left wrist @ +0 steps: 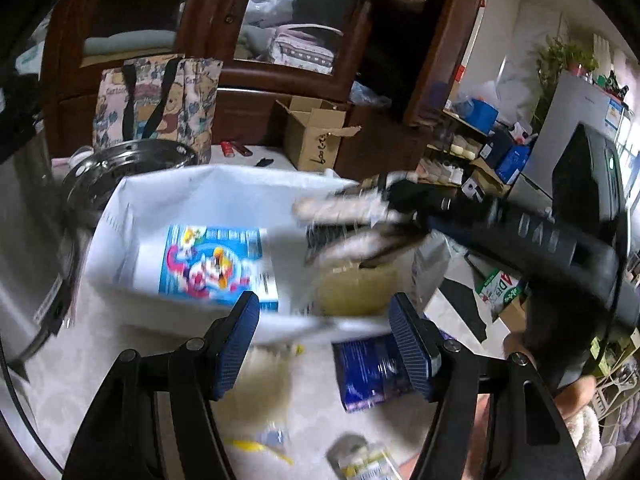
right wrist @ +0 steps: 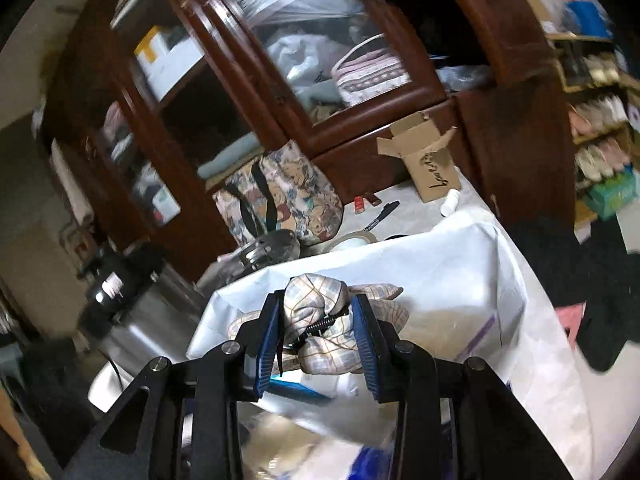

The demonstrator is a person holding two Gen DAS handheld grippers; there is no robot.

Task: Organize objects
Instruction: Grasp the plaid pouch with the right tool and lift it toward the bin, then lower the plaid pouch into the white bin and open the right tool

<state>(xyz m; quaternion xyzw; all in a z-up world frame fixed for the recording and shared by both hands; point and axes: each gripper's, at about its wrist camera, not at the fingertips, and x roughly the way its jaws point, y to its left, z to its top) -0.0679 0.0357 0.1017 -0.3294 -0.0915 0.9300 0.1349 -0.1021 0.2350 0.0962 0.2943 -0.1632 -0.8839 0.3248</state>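
The right gripper is pressed tight on a checked cloth bundle with a spring clip, held up over the white box on the table, likely so it can be dropped in. The left gripper is spread wide and empty at the box's near edge. Inside the box, a blue picture box is lying flat.

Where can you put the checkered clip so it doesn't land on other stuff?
Bare floor of the white box left of the cartoon box. Bare tabletop between the pen and cardboard box. Crowded near the packets.
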